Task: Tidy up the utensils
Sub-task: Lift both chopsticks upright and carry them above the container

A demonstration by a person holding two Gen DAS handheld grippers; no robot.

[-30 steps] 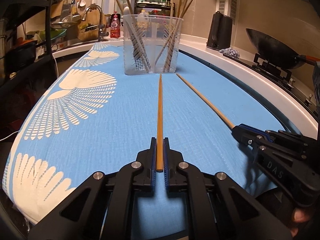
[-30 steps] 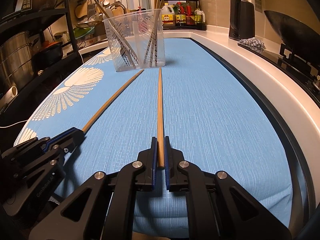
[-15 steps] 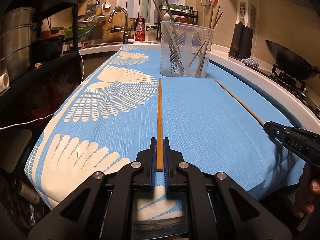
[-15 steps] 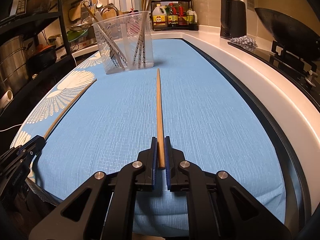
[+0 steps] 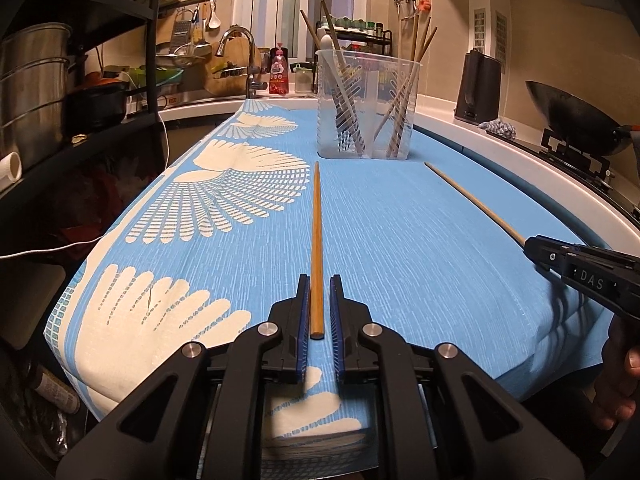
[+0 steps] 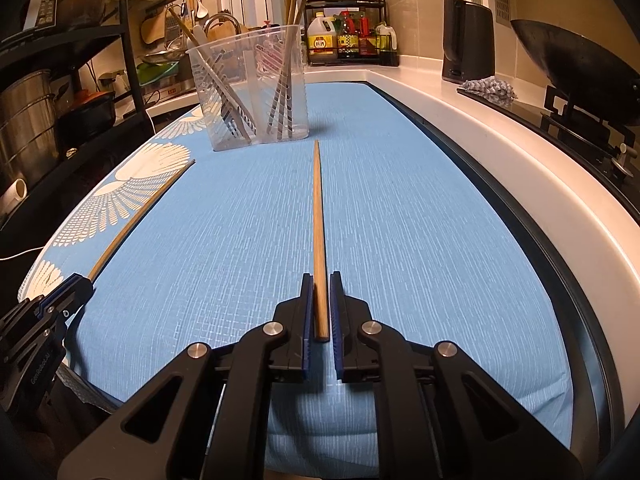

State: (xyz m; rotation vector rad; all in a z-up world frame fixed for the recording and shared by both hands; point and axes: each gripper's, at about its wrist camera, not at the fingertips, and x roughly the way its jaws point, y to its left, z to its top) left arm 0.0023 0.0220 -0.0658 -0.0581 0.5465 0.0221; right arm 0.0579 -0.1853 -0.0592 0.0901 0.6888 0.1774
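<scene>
Two wooden chopsticks lie on the blue cloth (image 5: 420,240). One chopstick (image 5: 316,240) lies between the fingers of my left gripper (image 5: 319,280), whose jaws stand slightly apart from it. The other chopstick (image 6: 319,220) lies between the fingers of my right gripper (image 6: 321,280), jaws also slightly apart. Each gripper shows in the other's view: the right gripper (image 5: 538,246) with its chopstick (image 5: 472,200), the left gripper (image 6: 78,286) with its chopstick (image 6: 136,220). A clear plastic utensil holder (image 5: 366,108) with several chopsticks and utensils stands at the far end; it also shows in the right wrist view (image 6: 250,88).
A white counter edge (image 6: 500,152) runs along the right, with a wok (image 6: 576,52) on a stove, a black kettle (image 6: 466,40) and a rag (image 6: 488,88). A sink faucet (image 5: 240,52) and a dark shelf with pots (image 5: 36,80) are at the left.
Both grippers drew back from the holder and apart, carrying the chopsticks. Their jaws have now opened slightly, and the chopsticks rest on the cloth.
</scene>
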